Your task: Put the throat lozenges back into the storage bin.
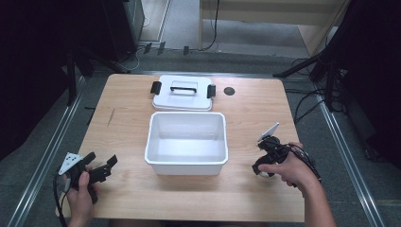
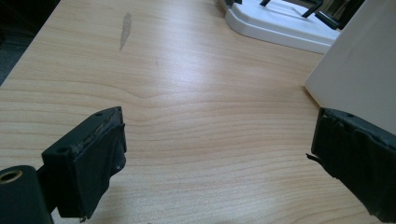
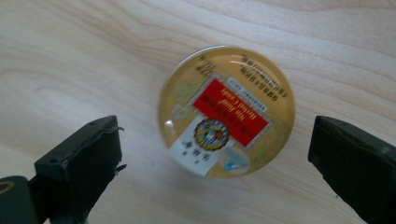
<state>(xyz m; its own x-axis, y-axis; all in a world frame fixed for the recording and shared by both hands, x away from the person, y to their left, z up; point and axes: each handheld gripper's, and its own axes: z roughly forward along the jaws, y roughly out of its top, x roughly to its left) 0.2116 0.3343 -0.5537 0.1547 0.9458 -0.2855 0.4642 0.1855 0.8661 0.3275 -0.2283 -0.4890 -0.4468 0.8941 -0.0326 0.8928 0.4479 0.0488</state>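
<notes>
On the wooden table (image 1: 246,198) a round gold candy tin (image 3: 226,111) with a red label is seen lying flat, label up, in the right gripper view, where it sits between the two black jaws but touches neither; bare wood shows on both sides of it. The right gripper (image 1: 261,169) is therefore spread wide and grips nothing. In the high view it is held in the person's right hand (image 1: 288,169) at about four o'clock from the table's middle, pointed down at the tabletop, with only a pale sliver of the tin visible beneath it. A white open bin (image 1: 186,142) stands at the centre of the table, well apart from the tin, which lies off at three to four o'clock from it. The bin's white lid (image 1: 183,92), fitted with a black handle and black clips, is laid flat on the table at twelve o'clock from the bin, just behind its far rim. The left gripper (image 1: 101,170) is held in the left hand (image 1: 81,191) at about eight o'clock from the bin, near the table's front edge. In the left gripper view its jaws are seen parted wide with only bare wood between them; nothing is held, and the bin's side wall is seen just past the jaw at three o'clock.
</notes>
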